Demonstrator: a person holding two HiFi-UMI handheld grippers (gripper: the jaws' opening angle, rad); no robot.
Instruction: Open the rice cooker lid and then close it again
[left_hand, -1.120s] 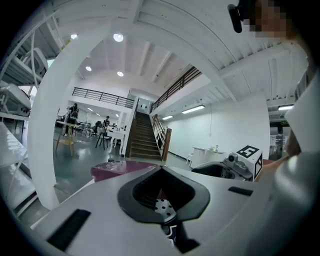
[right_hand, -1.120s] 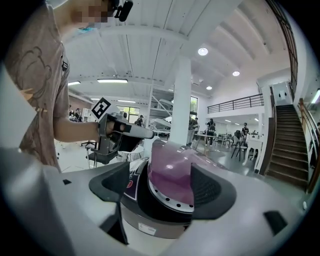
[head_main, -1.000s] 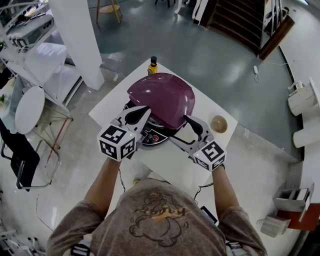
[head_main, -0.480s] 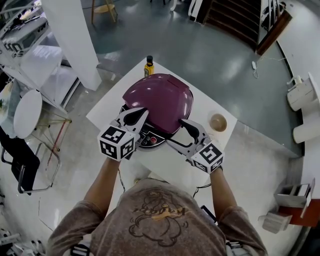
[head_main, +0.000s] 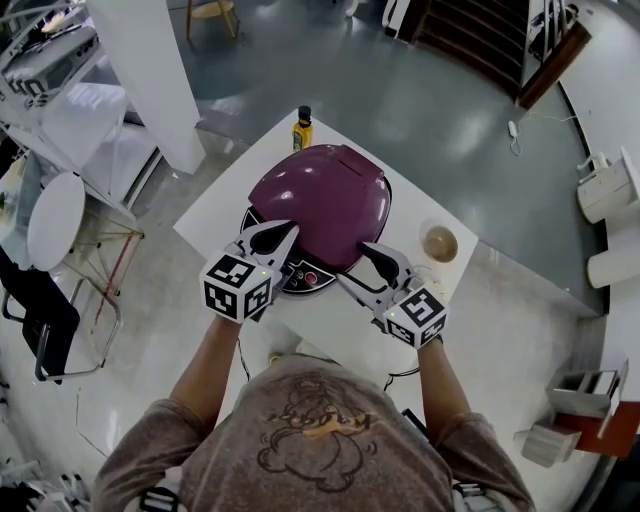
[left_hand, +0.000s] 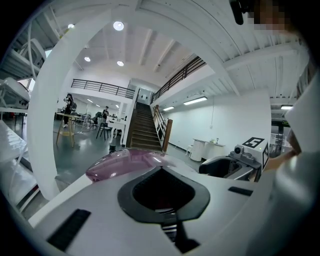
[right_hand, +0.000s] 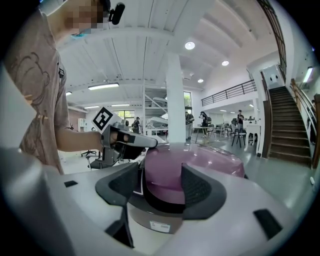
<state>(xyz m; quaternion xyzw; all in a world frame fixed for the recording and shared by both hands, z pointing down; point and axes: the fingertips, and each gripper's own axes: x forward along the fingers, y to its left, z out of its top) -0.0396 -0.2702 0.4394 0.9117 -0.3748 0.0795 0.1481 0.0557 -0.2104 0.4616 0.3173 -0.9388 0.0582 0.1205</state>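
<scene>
Since the earlier frames the glossy purple domed lid (head_main: 320, 195) of the round rice cooker (head_main: 300, 278) has come lower onto its dark body, and it now looks nearly shut.

From the head view, the cooker stands on the white counter (head_main: 330, 320). The left claw (head_main: 270, 238) and the right claw (head_main: 385, 262) are at the lid's near edge, one on each side of the control panel. A small tan bowl (head_main: 438, 243) sits just beside the cooker.

In the left gripper view, the left claw is closed, its tips meet and it clamps nothing. The lid lies just beyond it.

In the right gripper view, the right claw's jaws have just been closing but are apart. The lid's near rim shows in the gap and the pads do not seem to press it. The left claw's tip appears to rest on the dome.

The risk is probably that the latch does not catch and the lid springs up again. A push on the smooth dome may also slip, or shove the cooker toward the bowl.
</scene>
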